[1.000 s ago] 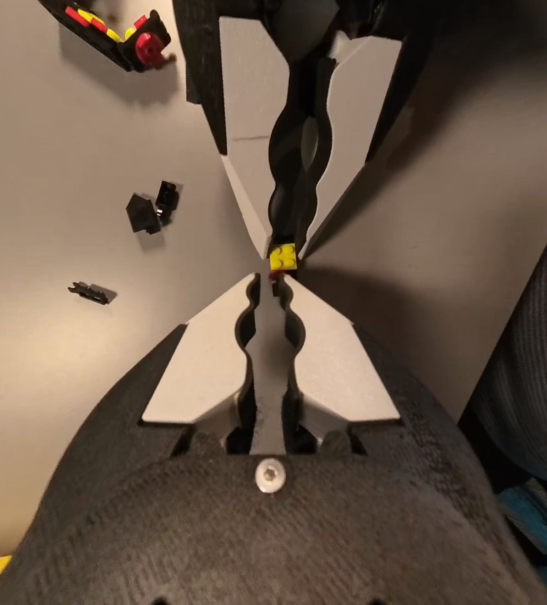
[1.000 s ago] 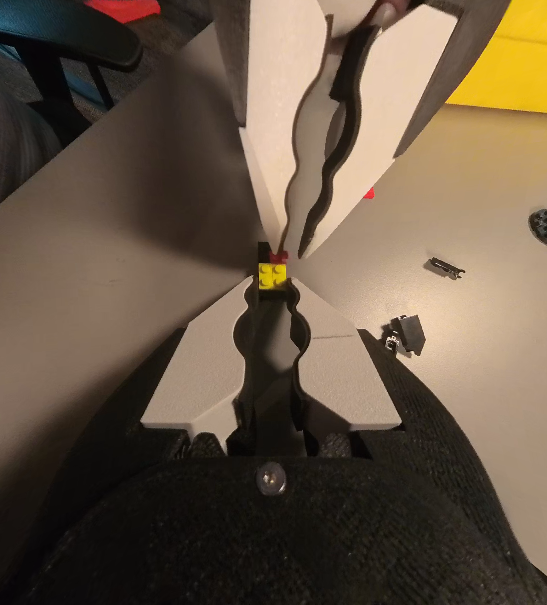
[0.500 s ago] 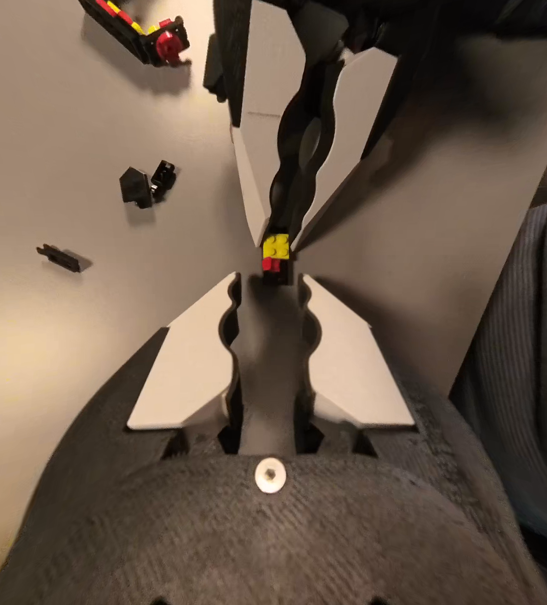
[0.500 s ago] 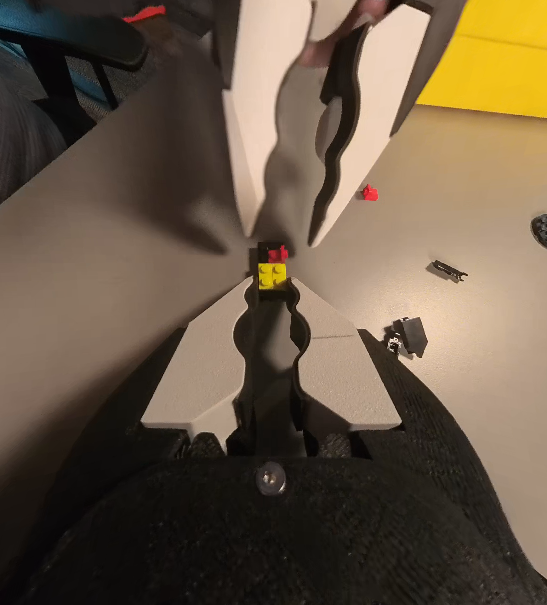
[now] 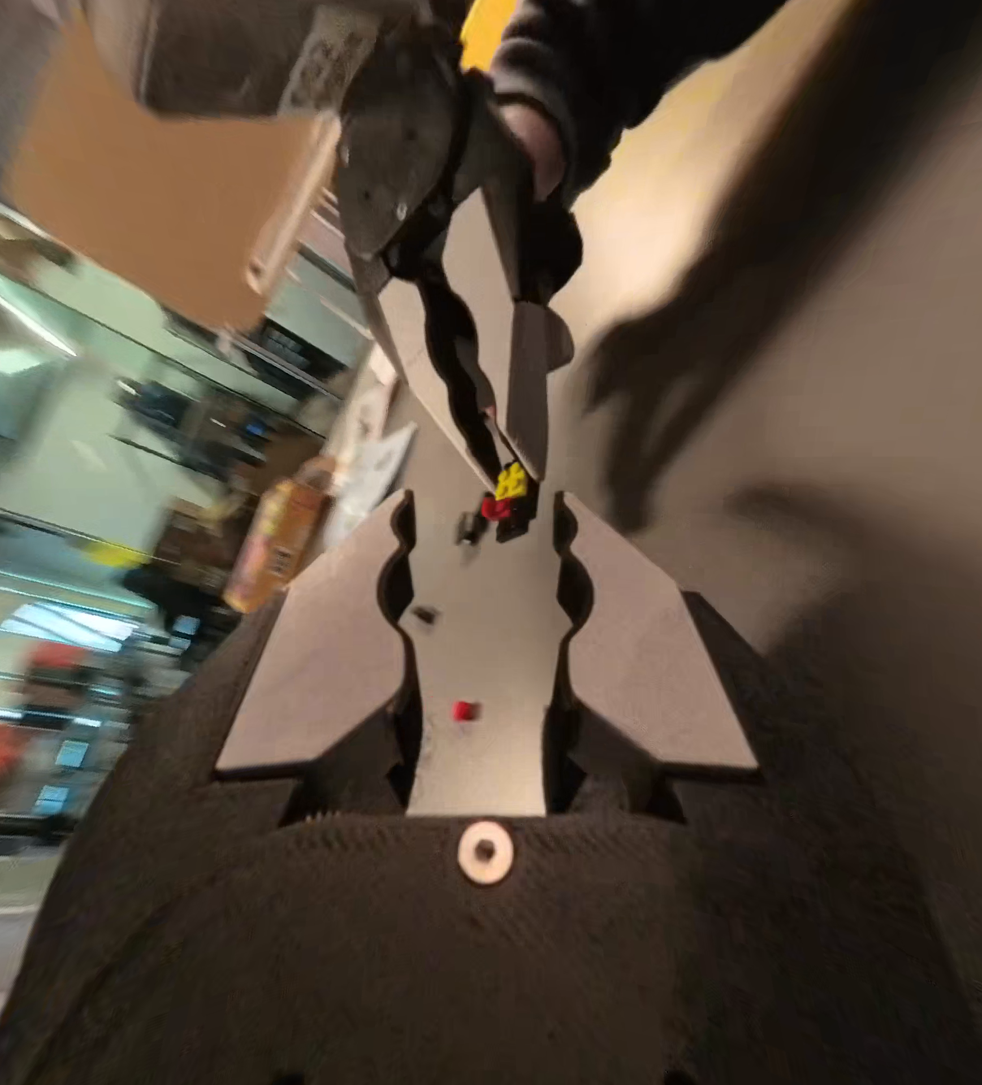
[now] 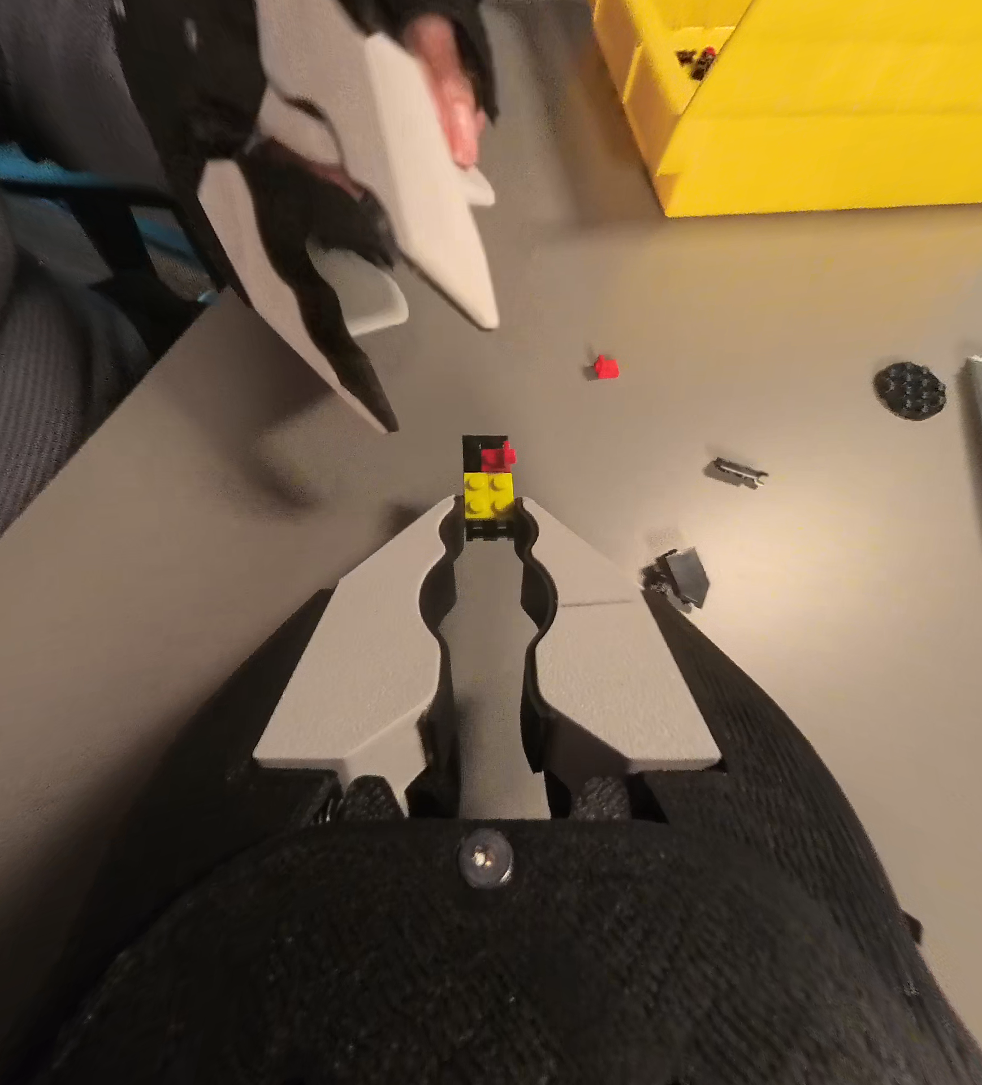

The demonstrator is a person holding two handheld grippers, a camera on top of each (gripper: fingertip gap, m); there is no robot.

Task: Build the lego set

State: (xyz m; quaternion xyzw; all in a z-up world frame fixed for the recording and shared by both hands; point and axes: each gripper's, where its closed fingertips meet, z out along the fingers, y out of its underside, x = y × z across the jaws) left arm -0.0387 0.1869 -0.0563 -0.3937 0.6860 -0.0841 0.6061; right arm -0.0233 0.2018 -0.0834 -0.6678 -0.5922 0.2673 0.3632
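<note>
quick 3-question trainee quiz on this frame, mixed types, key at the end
1. True or false: the left gripper is shut on the small brick stack.
2. Which piece lies loose on the table, nearest beyond the stack in the right wrist view? A) a red piece B) a blue plate C) a white wheel
3. Fill in: the right gripper pinches the stack at its ___ brick's end.

Key:
1. False: it is open and empty; the stack sits in the right gripper.
2. A, the loose red piece.
3. Yellow; the black and red parts stick out past the tips.
</note>
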